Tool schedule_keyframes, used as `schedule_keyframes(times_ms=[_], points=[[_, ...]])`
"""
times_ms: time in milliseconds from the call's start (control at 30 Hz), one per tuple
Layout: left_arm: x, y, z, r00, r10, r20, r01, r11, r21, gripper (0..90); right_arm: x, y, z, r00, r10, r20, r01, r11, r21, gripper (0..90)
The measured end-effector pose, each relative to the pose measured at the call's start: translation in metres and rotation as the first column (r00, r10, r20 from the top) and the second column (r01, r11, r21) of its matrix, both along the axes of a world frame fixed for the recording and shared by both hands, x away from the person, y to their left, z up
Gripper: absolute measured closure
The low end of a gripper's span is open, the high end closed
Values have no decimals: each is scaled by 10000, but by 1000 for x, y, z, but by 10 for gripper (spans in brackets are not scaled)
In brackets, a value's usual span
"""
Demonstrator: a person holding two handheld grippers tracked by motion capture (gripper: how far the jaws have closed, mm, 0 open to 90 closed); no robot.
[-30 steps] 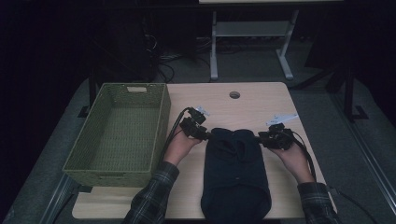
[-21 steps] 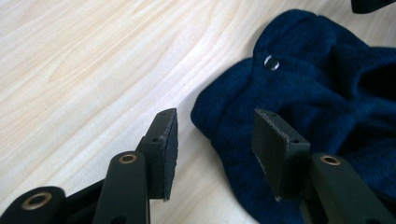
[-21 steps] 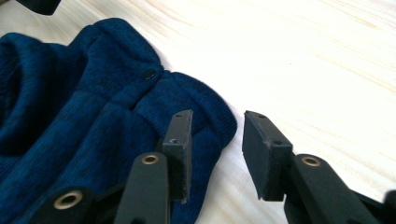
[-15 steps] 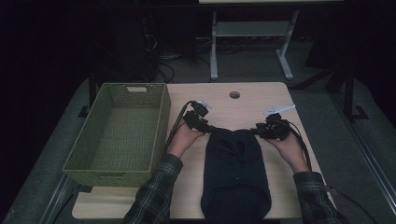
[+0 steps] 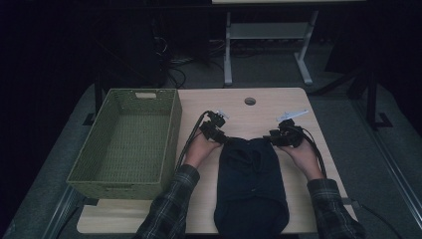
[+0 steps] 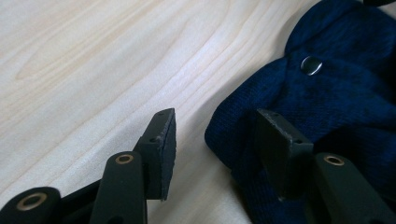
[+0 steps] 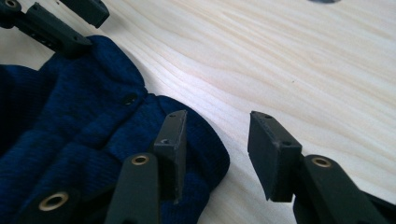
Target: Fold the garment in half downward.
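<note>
While the dark blue garment (image 5: 251, 184) lies lengthwise at the lower centre of the table (image 5: 259, 109), the left gripper (image 5: 222, 135) and right gripper (image 5: 276, 138), jaws just opening and grasping nothing, straddle its two far corners, equally near.

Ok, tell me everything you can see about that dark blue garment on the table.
The dark blue garment is a knitted piece, ribbed in the close views, with a small metal snap near its far edge. It lies flat and folded into a long shape on the wooden table, its near end reaching the table's front edge. The left gripper and right gripper sit at its two far corners, jaws open; one jaw of each rests over the cloth without pinching it.
</note>
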State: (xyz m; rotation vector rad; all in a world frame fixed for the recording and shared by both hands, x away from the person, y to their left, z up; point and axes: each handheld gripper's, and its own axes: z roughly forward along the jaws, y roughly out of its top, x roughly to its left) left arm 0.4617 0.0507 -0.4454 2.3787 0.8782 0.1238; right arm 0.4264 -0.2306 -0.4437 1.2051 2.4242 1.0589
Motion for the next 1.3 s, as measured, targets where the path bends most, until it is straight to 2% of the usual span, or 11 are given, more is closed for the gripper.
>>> schedule_keyframes(times_ms=[33, 100, 233, 367, 567, 733, 867, 967, 1067, 1233, 1300], points=[[1, -1, -3, 10000, -76, -62, 77, 9997, 211, 493, 2, 0, -4, 9999, -46, -124, 46, 10000, -21, 567], [2, -1, -5, 9998, -162, -134, 166, 9994, 303, 498, 4, 1, -8, 9997, -41, -234, 41, 10000, -10, 563], [3, 0, -7, 9995, -260, -190, 265, 9994, 244, 520, 5, 0, -13, 9993, -15, -379, 18, 10000, 63, 562], [2, 0, -8, 9992, -292, -268, 294, 9995, 74, 553, 6, 1, -20, 9980, 8, -634, -12, 10000, -71, 562], [1, -1, -9, 9983, -472, -334, 471, 9989, -60, 658, 5, 0, -23, 9959, -85, -905, 96, 9999, 115, 591], [0, -2, -9, 9978, -433, -506, 420, 9988, -251, 730, 3, 4, -22, 9960, 54, -893, -57, 10000, -34, 693], [-1, -3, -8, 9978, -505, -433, 500, 9987, -137, 779, 3, 5, -23, 9954, 112, -955, -105, 9999, 75, 763], [-2, -4, -8, 9978, -546, -363, 546, 9985, -10, 797, 1, 9, -21, 9965, 206, -809, -218, 9997, -143, 819], [-2, -4, -7, 9980, -499, -388, 500, 9987, 27, 805, 0, 12, -19, 9969, 252, -741, -288, 9984, -482, 835], [-2, -2, -4, 9982, -335, -498, 328, 9994, -143, 813, 1, 11, -17, 9972, 236, -711, -268, 9986, -450, 840], [-1, 0, -2, 9988, -299, -395, 292, 9994, -169, 813, 1, 11, -14, 9976, 247, -644, -279, 9983, -504, 841]])
